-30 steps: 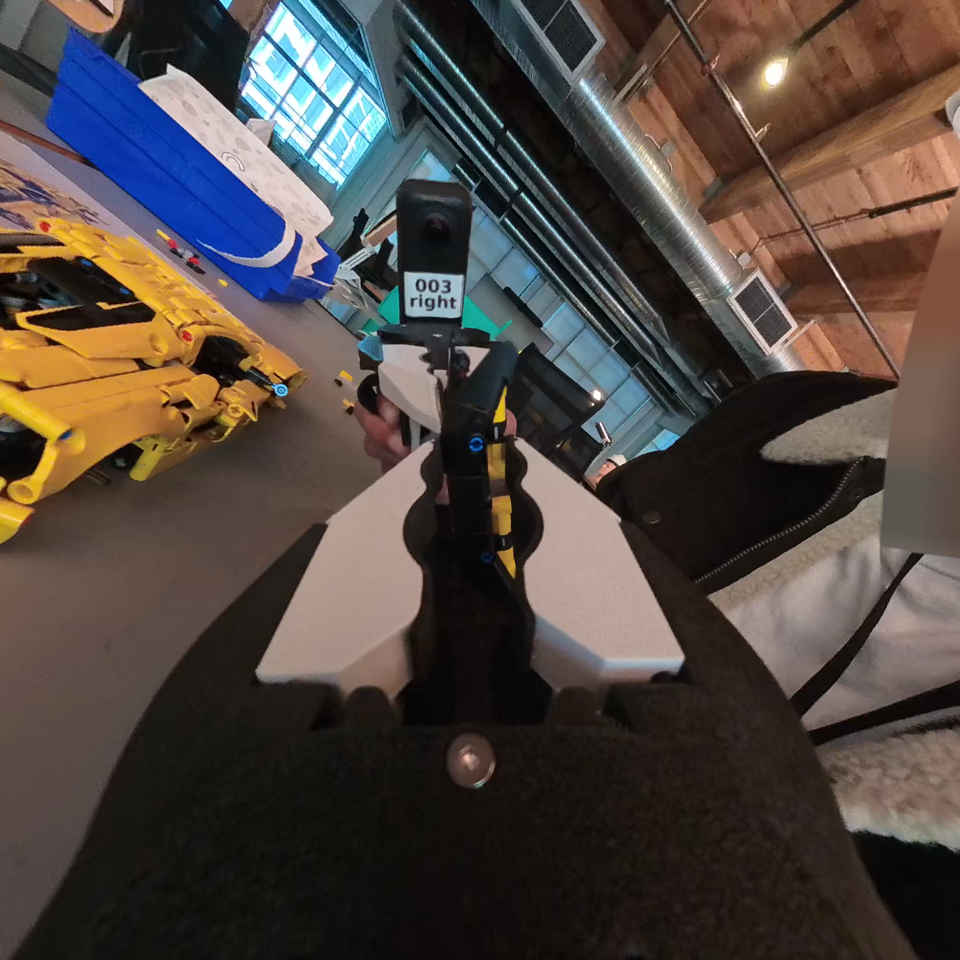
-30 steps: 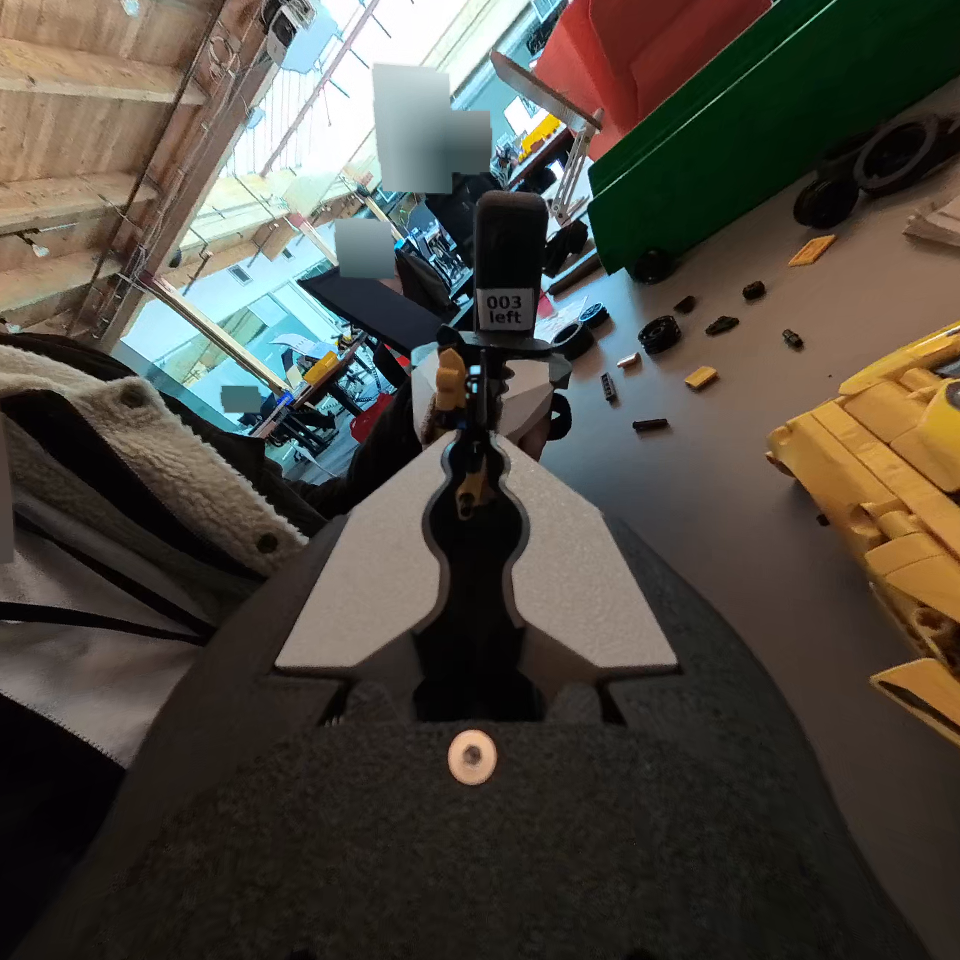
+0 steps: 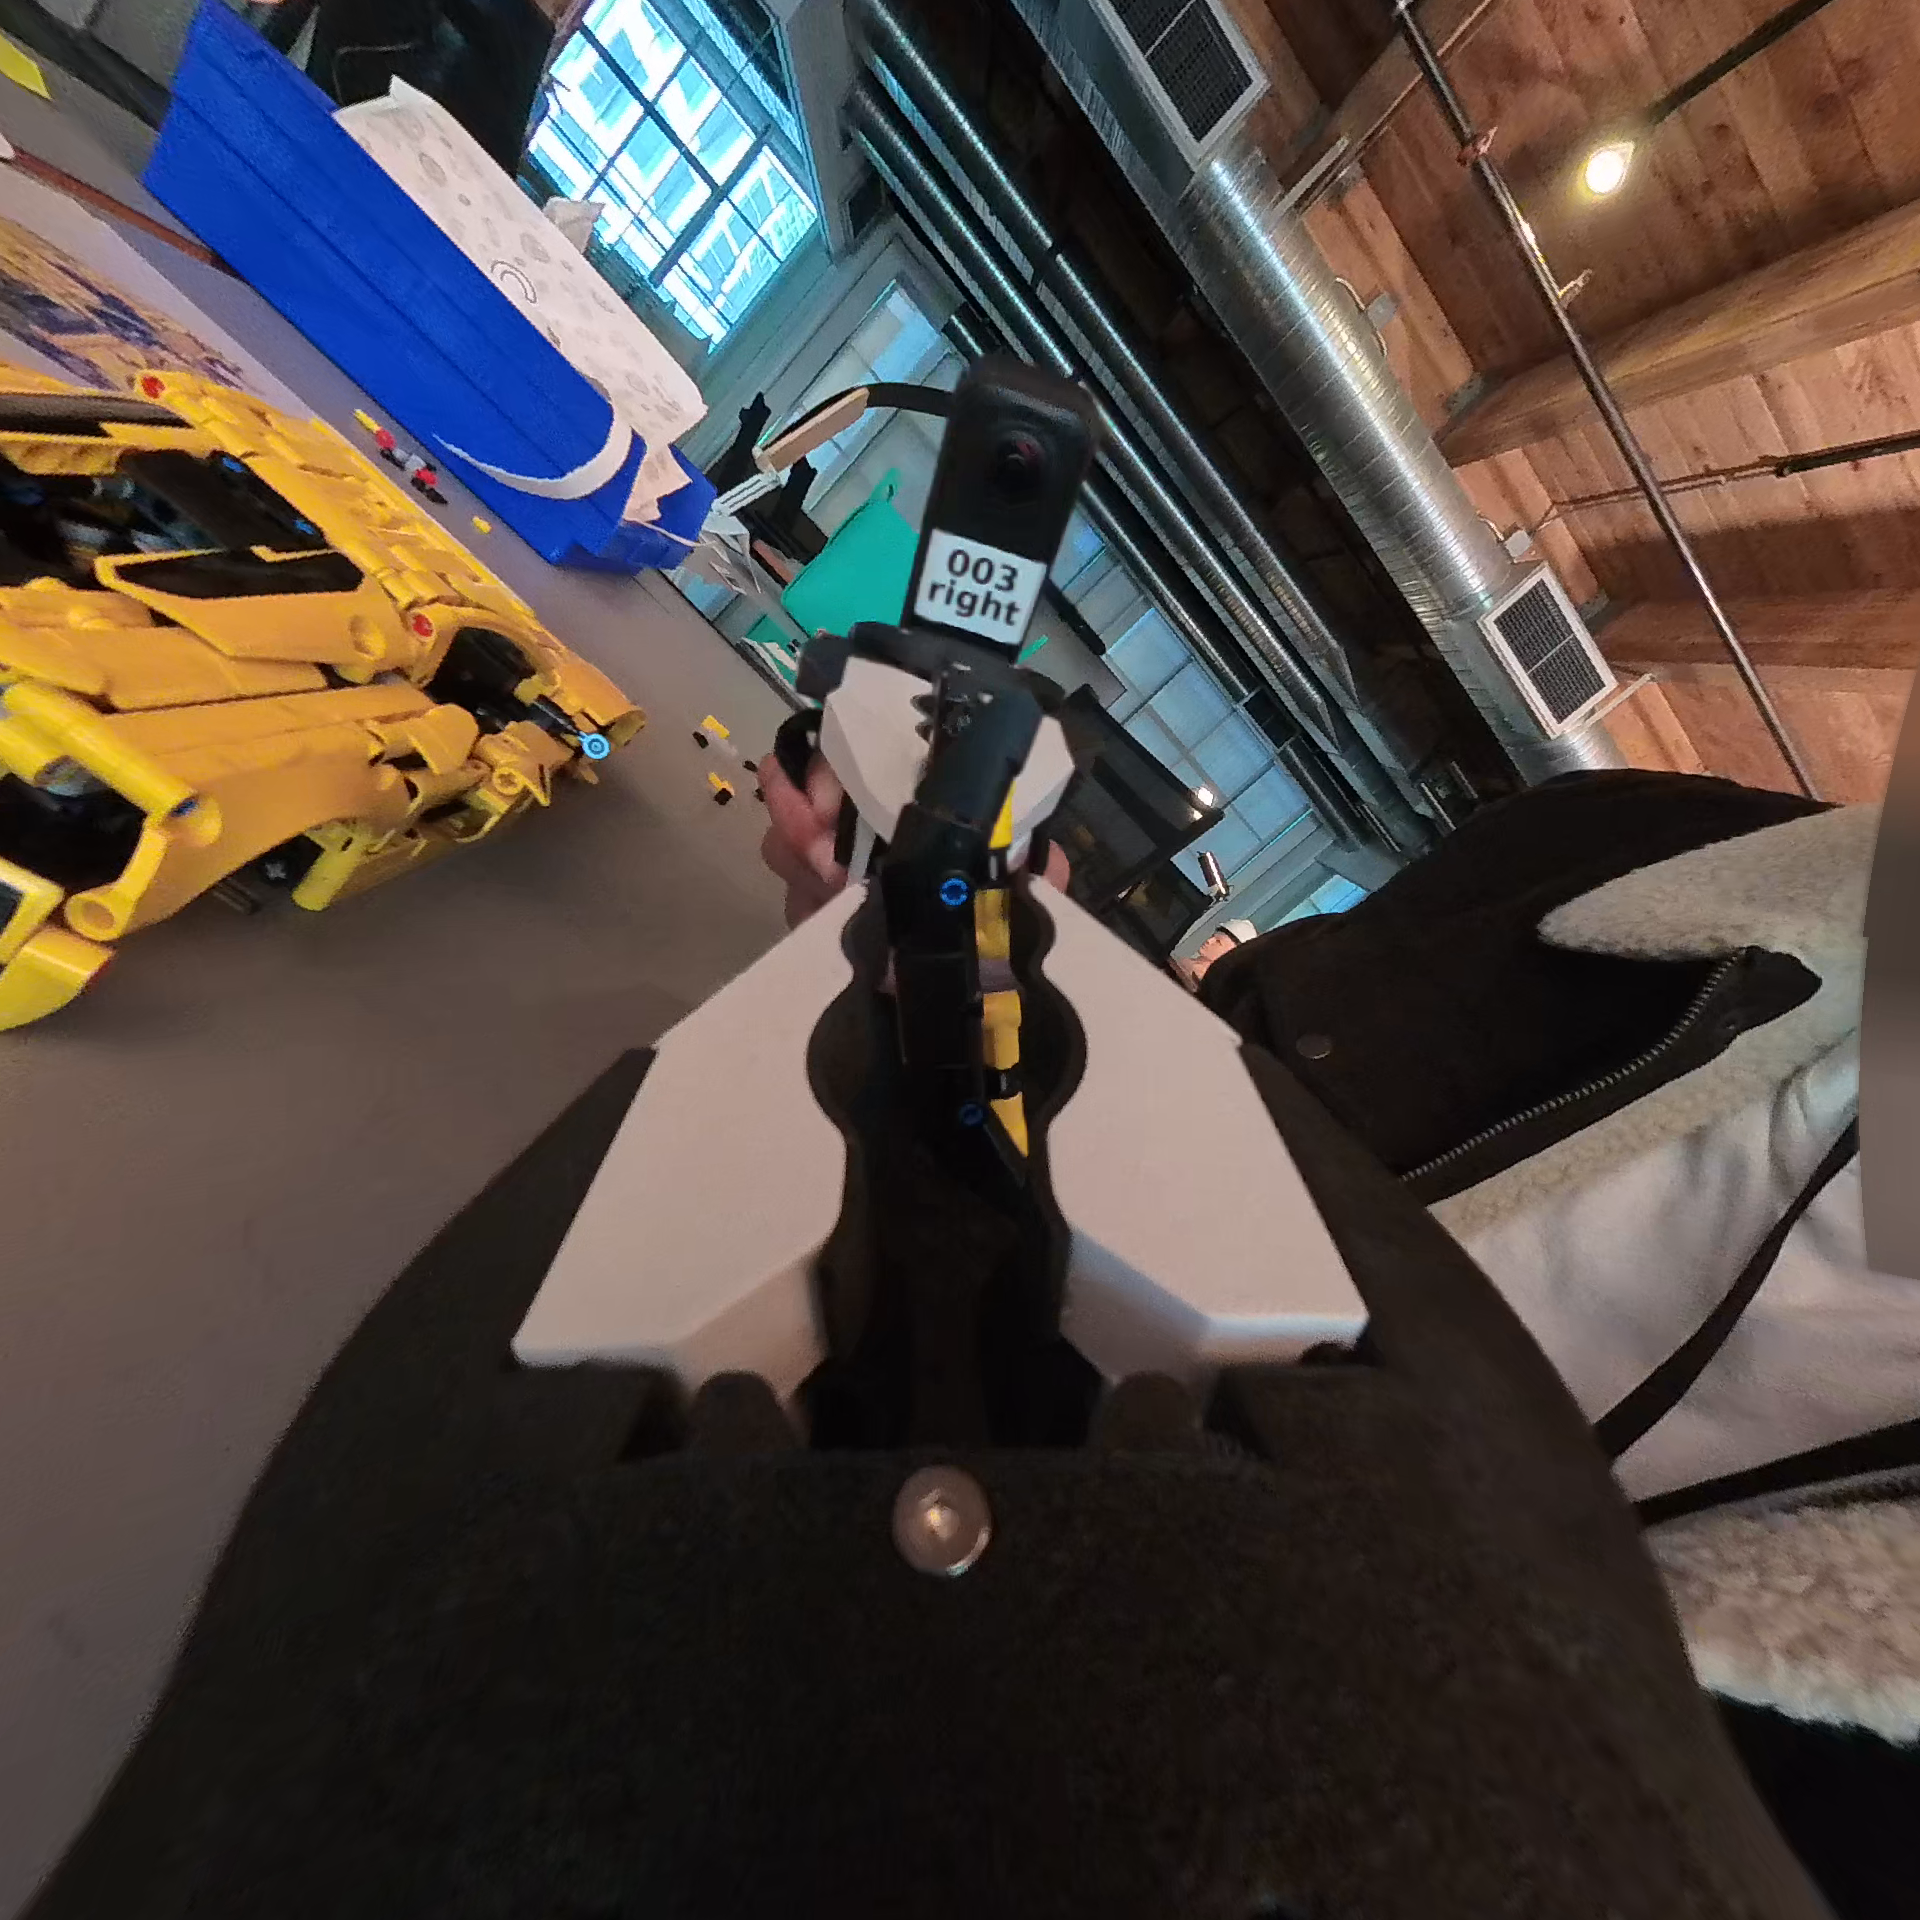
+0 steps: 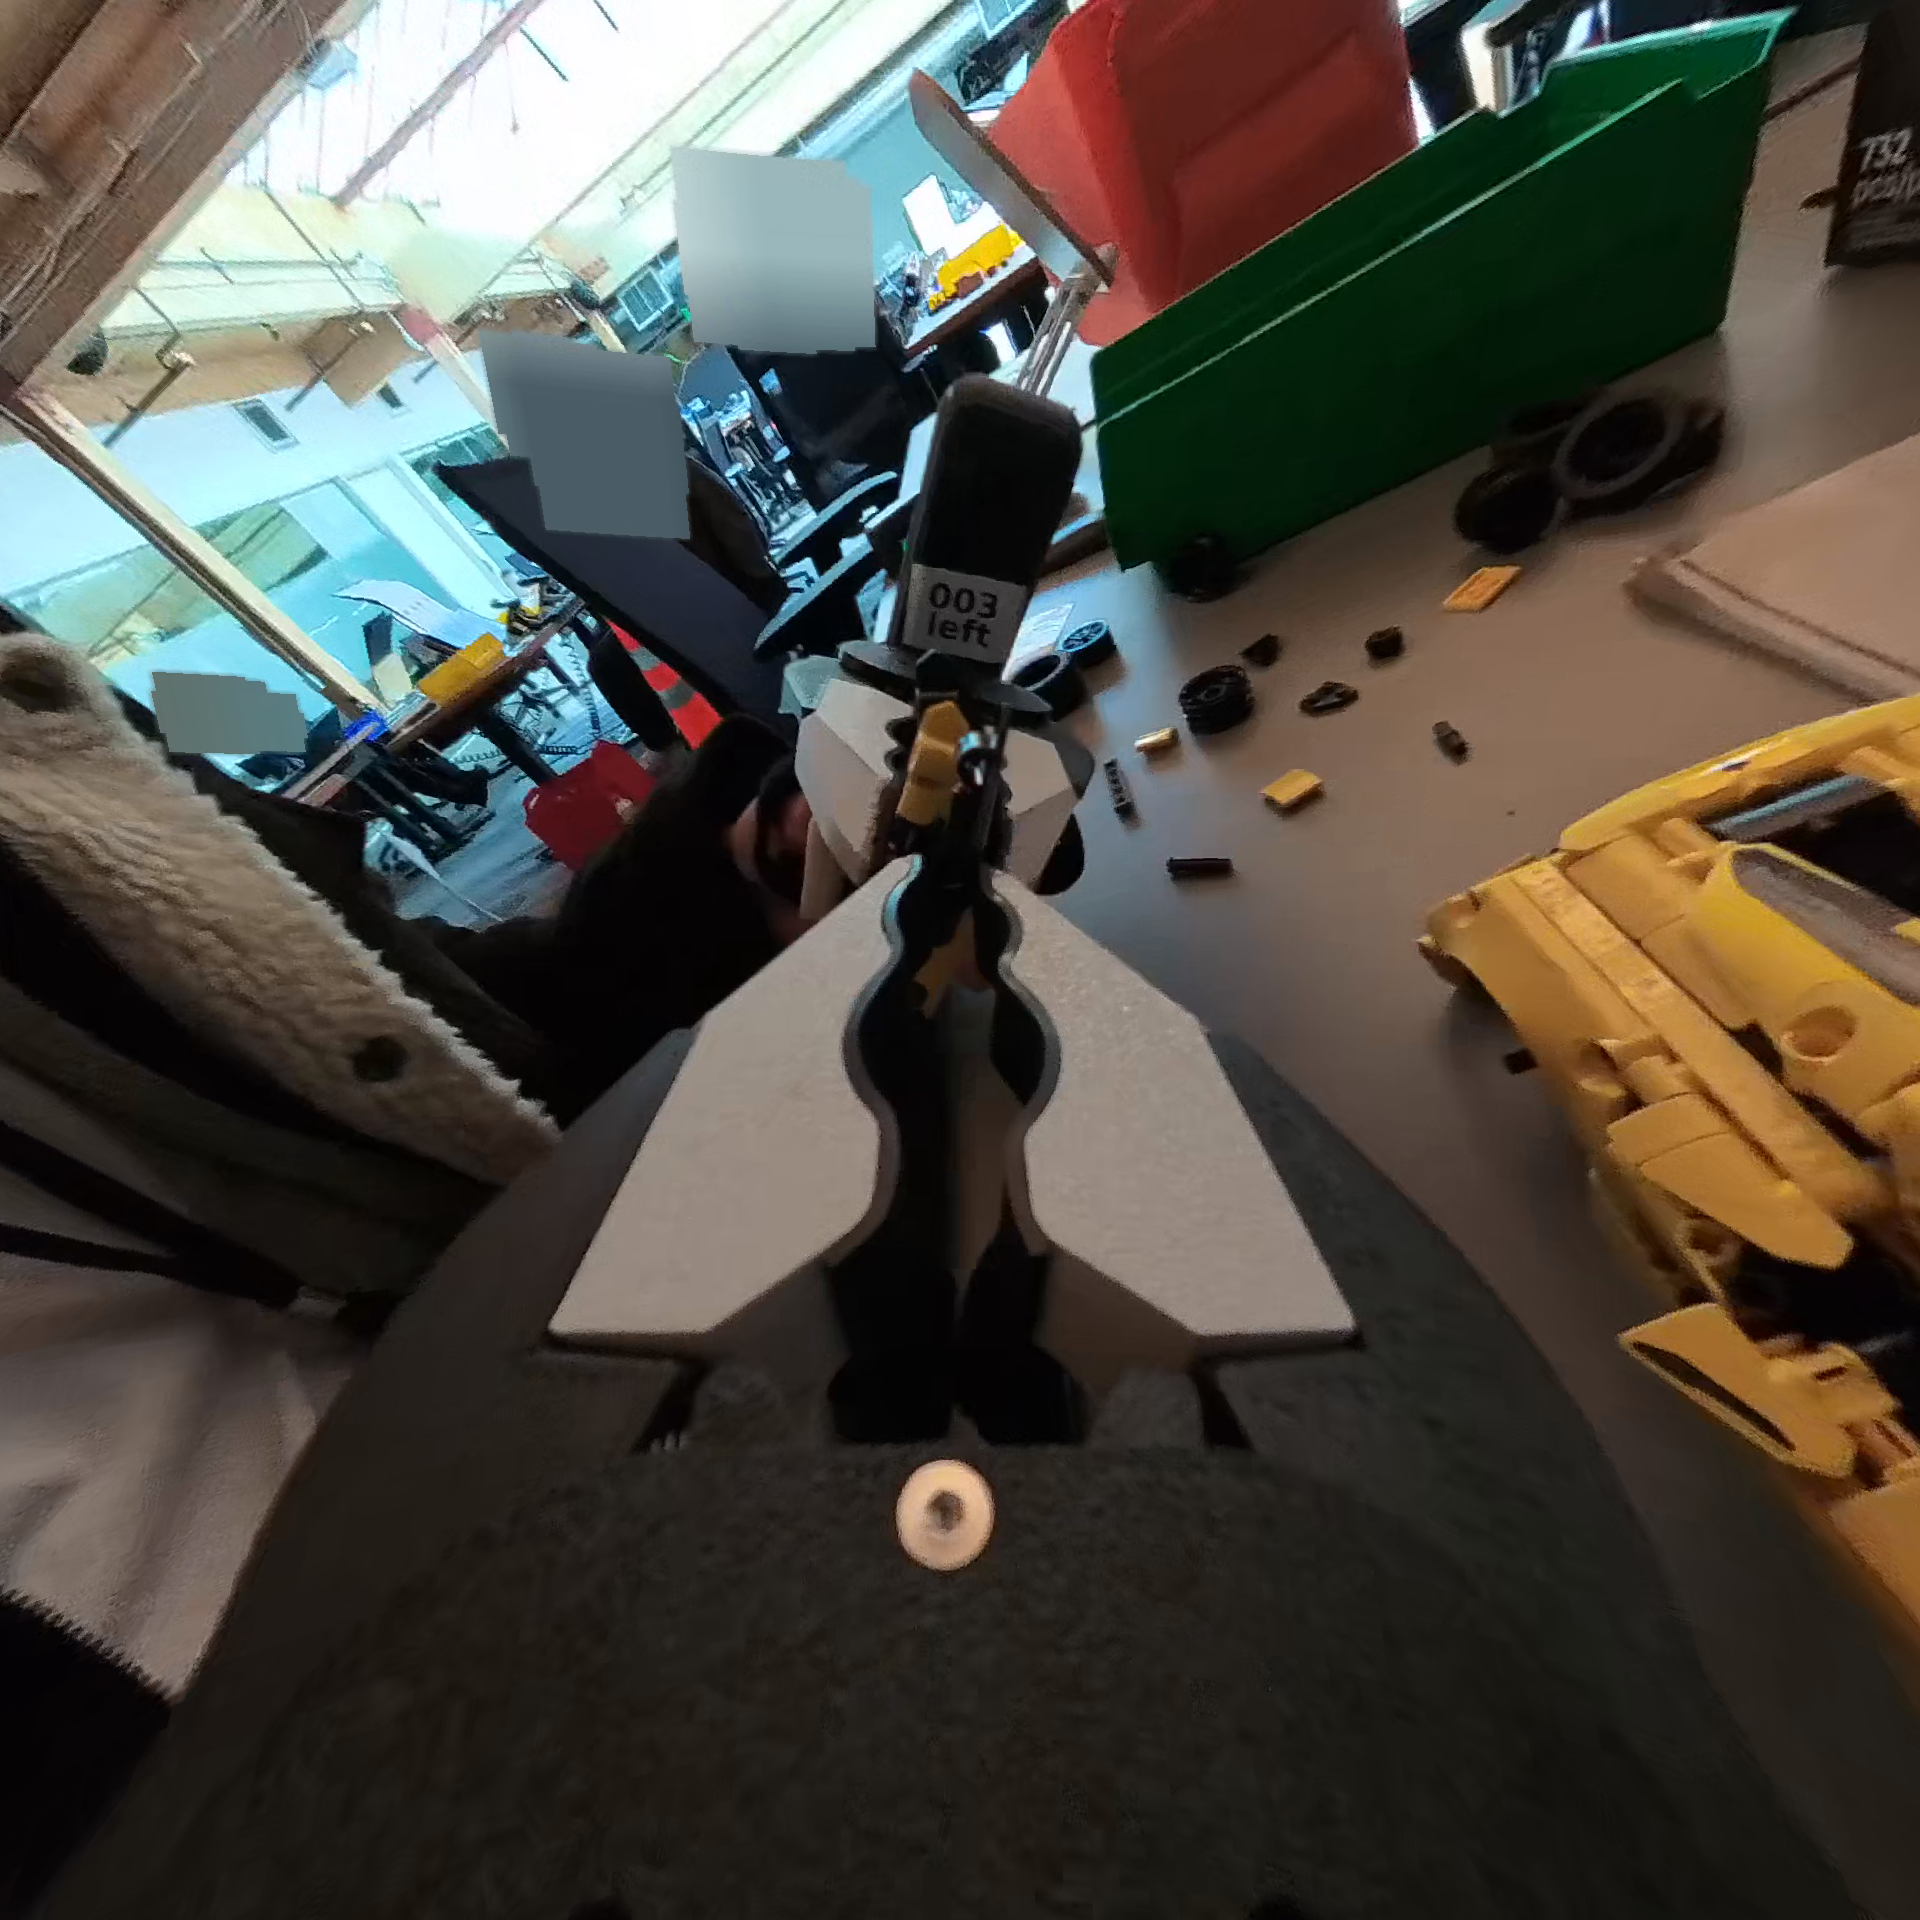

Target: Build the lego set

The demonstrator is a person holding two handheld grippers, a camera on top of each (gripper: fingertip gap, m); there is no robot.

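A slim black-and-yellow sub-assembly (image 3: pixel 951 997) was found held aloft between the two facing grippers, clear of the yellow car (image 3: pixel 260 665), with the left gripper (image 3: pixel 951 1029) and right gripper (image 4: pixel 951 977) each closed on one end; it was judged light, stiff yet liable to separate at its pins, best gripped on the black beam.

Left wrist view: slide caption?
Both tools grip one black-and-yellow lego piece above the table, yellow car beside.

A white label (image 3: pixel 971 592) with black print sits on the black camera (image 3: pixel 1013 468) above the right gripper (image 3: pixel 940 774). A grey label (image 4: pixel 961 615) sits on the camera above the left gripper (image 4: pixel 935 800). A dark box (image 4: pixel 1881 156) bears pale print.
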